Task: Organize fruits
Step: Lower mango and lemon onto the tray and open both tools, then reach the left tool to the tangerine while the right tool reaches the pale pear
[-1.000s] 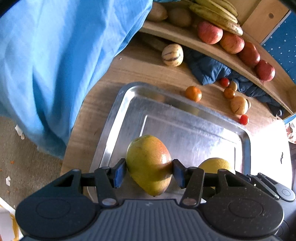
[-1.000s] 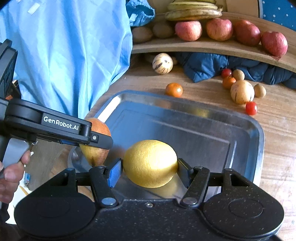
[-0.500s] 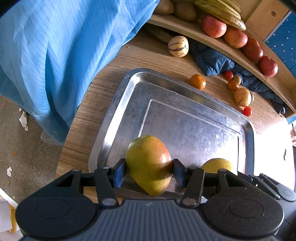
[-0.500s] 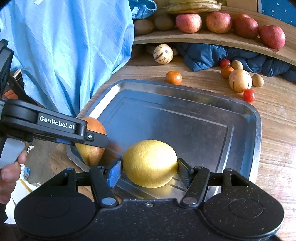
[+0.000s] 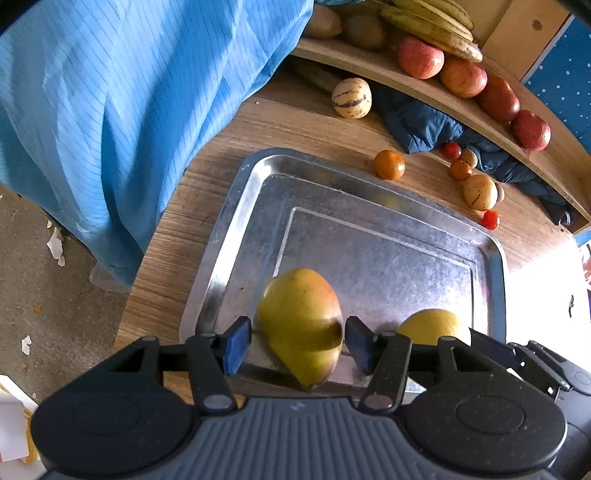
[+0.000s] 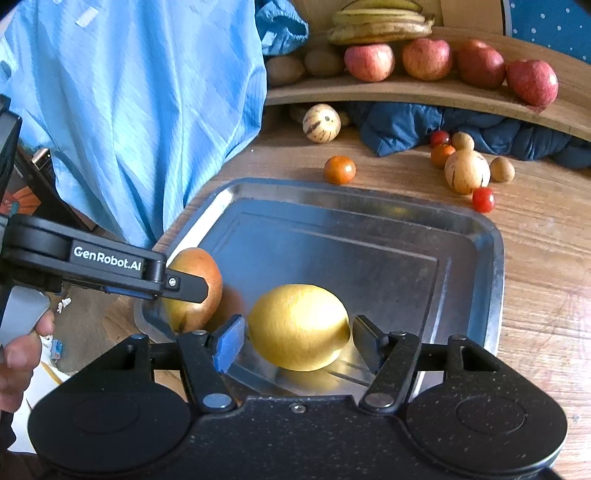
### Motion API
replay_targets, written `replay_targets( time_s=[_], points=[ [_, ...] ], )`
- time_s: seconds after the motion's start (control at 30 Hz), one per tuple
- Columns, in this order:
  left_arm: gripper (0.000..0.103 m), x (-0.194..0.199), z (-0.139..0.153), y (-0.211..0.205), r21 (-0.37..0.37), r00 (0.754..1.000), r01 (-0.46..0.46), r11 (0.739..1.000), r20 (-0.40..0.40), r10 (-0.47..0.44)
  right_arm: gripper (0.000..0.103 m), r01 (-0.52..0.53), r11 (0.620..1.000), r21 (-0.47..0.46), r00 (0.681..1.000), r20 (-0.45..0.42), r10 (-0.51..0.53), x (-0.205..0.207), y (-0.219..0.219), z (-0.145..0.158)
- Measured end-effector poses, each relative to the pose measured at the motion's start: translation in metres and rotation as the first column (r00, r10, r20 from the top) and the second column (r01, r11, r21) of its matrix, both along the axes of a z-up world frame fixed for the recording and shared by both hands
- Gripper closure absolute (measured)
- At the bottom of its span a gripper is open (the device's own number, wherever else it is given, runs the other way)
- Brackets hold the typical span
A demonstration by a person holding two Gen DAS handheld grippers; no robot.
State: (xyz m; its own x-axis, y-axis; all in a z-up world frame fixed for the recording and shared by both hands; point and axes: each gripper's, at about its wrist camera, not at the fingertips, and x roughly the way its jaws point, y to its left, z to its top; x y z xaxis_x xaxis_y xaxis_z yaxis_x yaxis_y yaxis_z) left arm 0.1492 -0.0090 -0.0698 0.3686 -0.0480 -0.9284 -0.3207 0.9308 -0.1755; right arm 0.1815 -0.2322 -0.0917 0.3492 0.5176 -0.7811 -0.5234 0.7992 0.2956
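A: Since both claws look opened up now, how will these two fruits handle?

B: Left claw has its blue pads just clear of the yellow-green, red-blushed mango, gaps both sides. Mango sits at the near left end of the dull silver metal tray. Heavy-ish, smooth skin, prob. slippery; tapered at one end, so take it across the fat middle, not the tip. Firm squeeze bruises it.

A: And the other?

B: Right claw likewise spread, pads a bit off the round yellow lemon-like fruit, which rests on the tray floor near the front edge, beside the mango. Lighter, stiff rind, oval; may roll on the metal. Grip across the short axis.

A: Counts?

B: On the tray: 1 mango, 1 yellow fruit. On the wooden tabletop: 2 pale striped melon-like fruits, approx. 2 orange tomato-like ones, 2 small red ones, 2 small tan round ones. On the curved wooden shelf: 4 red apples, 1 bunch of bananas, and 2 or 3 brown kiwi-like fruits; can't tell exactly, blue cloth hides part.
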Motion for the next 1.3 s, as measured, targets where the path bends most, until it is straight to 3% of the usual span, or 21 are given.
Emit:
replay_targets(
  time_s=[0.2, 0.27, 0.43, 0.53, 0.73, 0.97, 1.3],
  points=[
    [0.021, -0.010, 0.014, -0.002, 0.043, 1.000, 0.003, 0.999, 0.011, -0.004, 0.021, -0.003, 1.000, 0.020, 1.000, 0.028, 0.003, -0.007, -0.009, 0.010],
    [0.018, -0.014, 0.018, -0.002, 0.052, 1.000, 0.011, 0.999, 0.006, -0.011, 0.021, -0.004, 1.000, 0.023, 0.999, 0.033, 0.004, -0.009, -0.013, 0.012],
    [0.007, -0.026, 0.023, -0.005, 0.081, 0.998, 0.050, 0.995, -0.030, -0.048, 0.005, -0.008, 1.000, 0.017, 0.999, 0.032, 0.008, -0.014, -0.022, 0.018],
    [0.003, -0.031, 0.024, -0.008, 0.100, 0.995, 0.086, 0.991, -0.063, -0.080, 0.001, -0.012, 0.999, -0.037, 1.000, 0.019, 0.013, -0.018, -0.024, 0.018],
    [0.002, -0.037, 0.015, -0.013, 0.132, 0.983, 0.124, 0.983, -0.154, -0.104, 0.001, 0.011, 0.995, -0.097, 1.000, -0.001, -0.011, -0.023, -0.037, 0.018],
    [0.001, -0.030, 0.014, -0.016, 0.182, 0.973, 0.139, 0.973, -0.207, -0.100, 0.001, 0.071, 0.985, -0.159, 0.997, -0.029, -0.076, -0.016, -0.053, 0.011],
    [0.001, -0.006, 0.014, -0.014, 0.209, 0.974, 0.152, 0.966, -0.197, -0.111, 0.001, 0.135, 0.977, -0.167, 0.990, -0.019, -0.140, 0.005, -0.063, 0.009]
  ],
)
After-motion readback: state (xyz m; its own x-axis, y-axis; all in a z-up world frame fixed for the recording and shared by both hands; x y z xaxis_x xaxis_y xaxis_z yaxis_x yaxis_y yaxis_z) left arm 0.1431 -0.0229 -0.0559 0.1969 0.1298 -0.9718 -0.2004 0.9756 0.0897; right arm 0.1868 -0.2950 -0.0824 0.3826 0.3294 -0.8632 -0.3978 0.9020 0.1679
